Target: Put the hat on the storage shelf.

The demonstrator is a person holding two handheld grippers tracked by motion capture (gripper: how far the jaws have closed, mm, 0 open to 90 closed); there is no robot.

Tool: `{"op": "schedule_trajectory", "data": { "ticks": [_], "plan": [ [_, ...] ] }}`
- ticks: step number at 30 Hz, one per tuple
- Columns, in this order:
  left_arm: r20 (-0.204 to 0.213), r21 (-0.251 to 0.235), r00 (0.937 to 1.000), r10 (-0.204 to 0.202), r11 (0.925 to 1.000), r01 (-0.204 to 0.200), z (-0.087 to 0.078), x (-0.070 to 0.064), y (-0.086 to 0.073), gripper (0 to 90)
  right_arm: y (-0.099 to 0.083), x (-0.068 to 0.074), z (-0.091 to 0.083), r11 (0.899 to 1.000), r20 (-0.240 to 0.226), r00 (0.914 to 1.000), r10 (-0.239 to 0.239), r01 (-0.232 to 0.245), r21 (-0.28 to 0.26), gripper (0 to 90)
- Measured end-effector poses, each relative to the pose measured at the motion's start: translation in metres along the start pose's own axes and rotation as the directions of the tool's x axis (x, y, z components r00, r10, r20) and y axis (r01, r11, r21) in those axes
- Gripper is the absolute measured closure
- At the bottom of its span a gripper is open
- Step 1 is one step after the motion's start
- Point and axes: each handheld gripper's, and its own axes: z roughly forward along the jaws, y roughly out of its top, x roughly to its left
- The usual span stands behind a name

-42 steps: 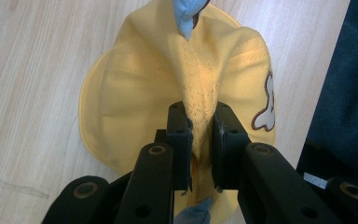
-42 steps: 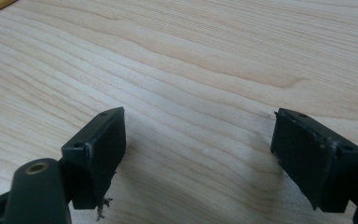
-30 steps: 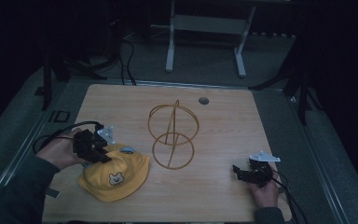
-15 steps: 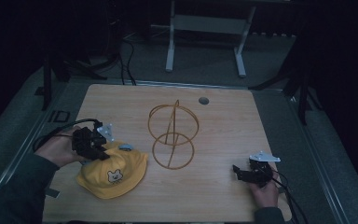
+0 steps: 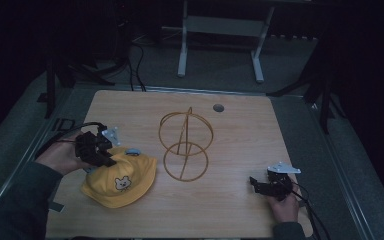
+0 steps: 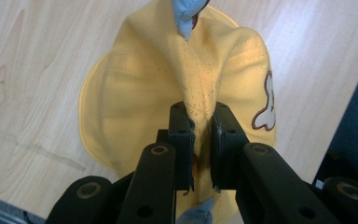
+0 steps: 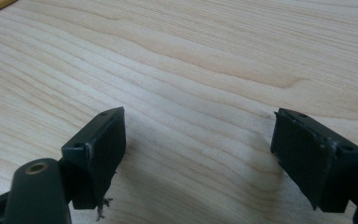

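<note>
We see left gripper (image 6: 200, 135) pinching fold of yellow hat (image 5: 122, 180) left of wire stand (image 5: 186, 145) — hat not yet on it; right gripper (image 7: 198, 158) wide open, empty, right of stand.

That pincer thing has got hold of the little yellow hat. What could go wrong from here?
The left gripper pinches only a thin ridge of the yellow hat, so the fabric could slip free if it is lifted. The wire stand sits just beside the hat; a swing that way might knock it over. The right gripper rests open near the table edge, probably too far off to help quickly.
</note>
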Motion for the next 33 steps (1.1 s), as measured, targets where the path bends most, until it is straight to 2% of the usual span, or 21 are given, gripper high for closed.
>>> {"op": "schedule_trajectory", "data": {
  "ticks": [9, 13, 16, 33],
  "plan": [
    [-0.035, -0.010, 0.9978, -0.056, 0.9984, 0.056, -0.001, 0.008, 0.001, 80.7, 0.000, 0.000, 0.000, 1.000, 0.000, 1.0000, -0.001, 0.001, 0.001, 17.9],
    [-0.035, -0.011, 0.9974, -0.064, 0.9979, 0.063, -0.002, 0.009, 0.001, 80.7, 0.000, 0.000, 0.000, 1.000, 0.000, 1.0000, -0.001, 0.001, 0.001, 17.8],
    [-0.032, -0.015, 0.9956, -0.088, 0.9961, 0.087, -0.002, 0.013, 0.000, 80.6, 0.000, 0.000, 0.000, 1.000, 0.000, 1.0000, -0.002, 0.002, 0.000, 17.9],
    [-0.036, -0.050, 0.9923, -0.119, 0.9919, 0.117, -0.005, 0.022, 0.004, 80.6, 0.000, 0.000, 0.000, 1.000, 0.000, 1.0000, -0.003, 0.003, -0.001, 17.8]
  ]
}}
